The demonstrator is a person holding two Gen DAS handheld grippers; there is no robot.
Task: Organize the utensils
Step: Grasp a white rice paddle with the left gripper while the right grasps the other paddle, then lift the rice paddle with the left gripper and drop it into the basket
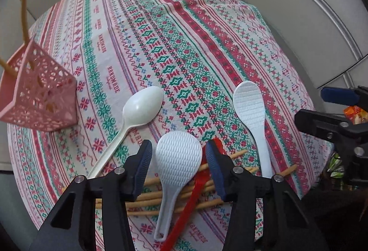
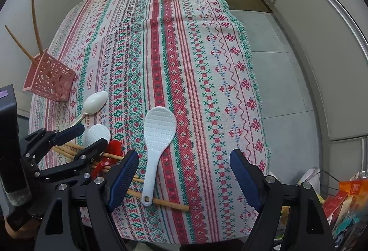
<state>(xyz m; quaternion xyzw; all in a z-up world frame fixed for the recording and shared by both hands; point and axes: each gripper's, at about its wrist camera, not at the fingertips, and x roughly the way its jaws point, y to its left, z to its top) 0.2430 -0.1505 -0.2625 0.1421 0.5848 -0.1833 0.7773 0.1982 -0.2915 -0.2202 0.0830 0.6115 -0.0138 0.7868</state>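
My left gripper is open, its fingers on either side of a white rice paddle that lies on several wooden chopsticks and beside a red spoon. A cream spoon lies to its left and a second white rice paddle to its right. A pink lattice holder with two chopsticks in it stands at the left. My right gripper is open and empty above the table's near edge, right of the second paddle. The holder and the left gripper also show there.
The table carries a patterned red, green and white cloth. Its right edge drops to a grey floor. Snack packets lie at the lower right. White walls ring the table.
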